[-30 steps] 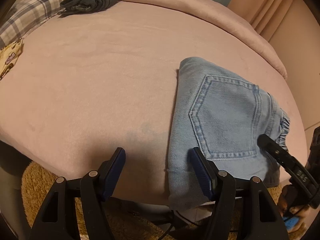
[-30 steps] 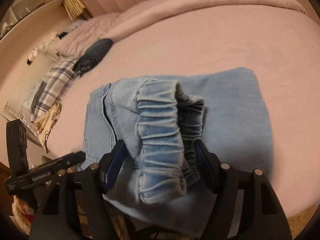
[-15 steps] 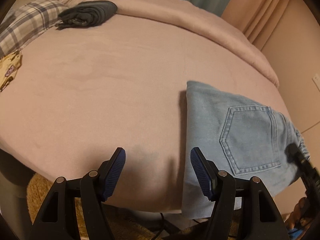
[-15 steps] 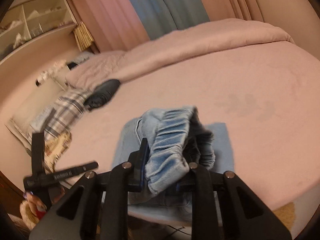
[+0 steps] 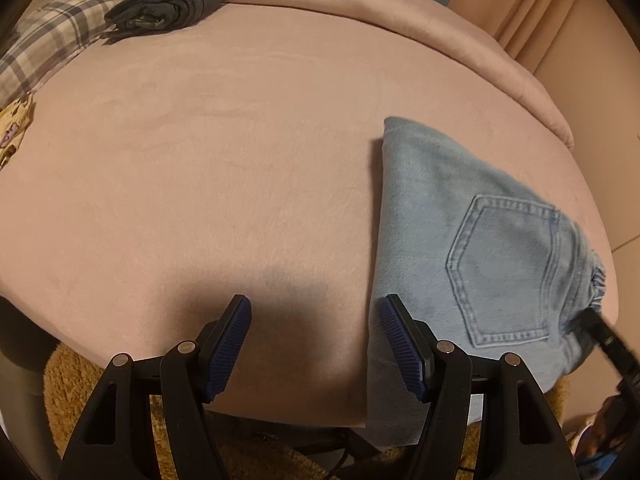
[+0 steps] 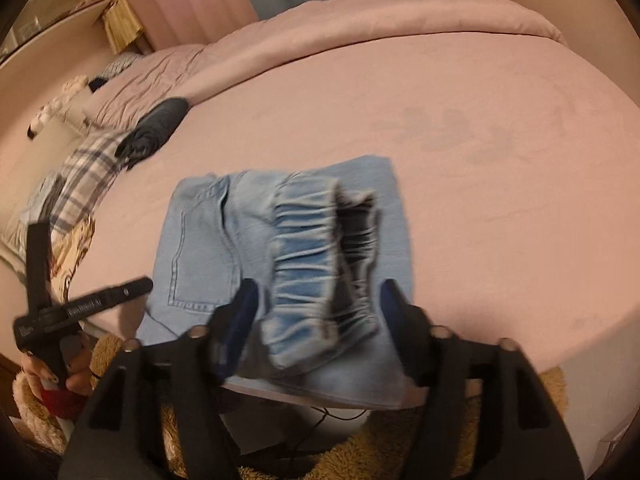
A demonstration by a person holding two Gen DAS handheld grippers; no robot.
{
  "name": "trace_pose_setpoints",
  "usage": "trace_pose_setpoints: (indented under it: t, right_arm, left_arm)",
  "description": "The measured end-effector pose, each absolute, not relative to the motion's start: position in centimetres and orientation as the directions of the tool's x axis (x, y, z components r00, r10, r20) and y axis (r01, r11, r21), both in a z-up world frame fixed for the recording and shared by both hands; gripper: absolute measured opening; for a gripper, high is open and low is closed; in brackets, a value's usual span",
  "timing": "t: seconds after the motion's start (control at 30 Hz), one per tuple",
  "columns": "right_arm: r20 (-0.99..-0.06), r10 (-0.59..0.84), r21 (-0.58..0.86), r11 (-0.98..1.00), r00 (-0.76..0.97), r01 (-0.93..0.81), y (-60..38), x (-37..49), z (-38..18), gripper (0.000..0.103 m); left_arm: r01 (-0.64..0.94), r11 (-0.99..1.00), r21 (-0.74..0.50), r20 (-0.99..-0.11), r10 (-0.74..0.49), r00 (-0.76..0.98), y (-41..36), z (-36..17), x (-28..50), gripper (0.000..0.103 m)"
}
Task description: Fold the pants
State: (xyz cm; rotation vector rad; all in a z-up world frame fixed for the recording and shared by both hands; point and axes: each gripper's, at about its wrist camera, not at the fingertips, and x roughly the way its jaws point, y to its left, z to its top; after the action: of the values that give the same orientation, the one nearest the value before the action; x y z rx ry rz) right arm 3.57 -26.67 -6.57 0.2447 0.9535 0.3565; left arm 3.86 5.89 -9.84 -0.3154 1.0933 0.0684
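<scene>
My left tongs (image 5: 315, 344) are spread wide with nothing between the blue pads, hovering over the near edge of the pink bed (image 5: 224, 168); the right-hand pad sits just at the left edge of the pants (image 5: 472, 248). The pants are light blue denim, folded into a compact stack at about 4 o'clock in the left wrist view, back pocket (image 5: 508, 268) facing up, near end hanging slightly over the bed edge. In the right wrist view the pants (image 6: 200, 248) lie at centre-low, and the bunched elastic waistband (image 6: 316, 264) sits between the arms of my right tongs (image 6: 316, 312). The right tongs are apart too, and neither pad looks pressed on the fabric, though this view is blurred, so contact is hard to call. My other tool shows at 9 o'clock in the right view, held by my left hand (image 6: 60, 376). The right tool pokes in at 4 o'clock in the left view, by the waistband. A dark rolled garment (image 5: 168, 6) lies far off at 11 o'clock, next to a plaid pillow (image 5: 48, 48). A brown shaggy rug (image 6: 384, 452) is on the floor below the bed edge.
</scene>
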Motion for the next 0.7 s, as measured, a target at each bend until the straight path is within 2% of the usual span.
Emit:
trace_pose_setpoints:
  t: [0.2, 0.4, 0.5, 0.57, 0.7]
  right_arm:
    - [-0.723, 0.496, 0.485, 0.860, 0.481, -0.157, -27.4, 5.1, -7.9, 0.068]
    - [-0.739, 0.475, 0.442, 0.877, 0.477, -0.189, -24.1, 6.3, -9.7, 0.069]
    - [-0.732, 0.446, 0.382, 0.895, 0.514, -0.232, -23.4, 6.0, -9.8, 0.058]
    - [-0.710, 0.453, 0.395, 0.890, 0.539, -0.227, -23.7, 5.6, -9.5, 0.041]
    - [-0.681, 0.459, 0.438, 0.880, 0.570, -0.185, -24.7, 5.2, -8.1, 0.031]
  left_arm:
    - [-0.196, 0.964, -0.178, -0.880, -0.067, 0.471, 5.0, -9.7, 3.5, 0.067]
    - [-0.202, 0.960, -0.193, -0.879, -0.078, 0.471, 5.3, -9.5, 3.1, 0.067]
    - [-0.202, 0.961, -0.190, -0.878, -0.074, 0.472, 5.0, -9.4, 3.3, 0.067]
    - [-0.195, 0.959, -0.205, -0.875, -0.090, 0.476, 4.9, -9.1, 3.4, 0.067]
    - [-0.152, 0.954, -0.259, -0.852, -0.152, 0.501, 4.7, -7.7, 2.9, 0.067]
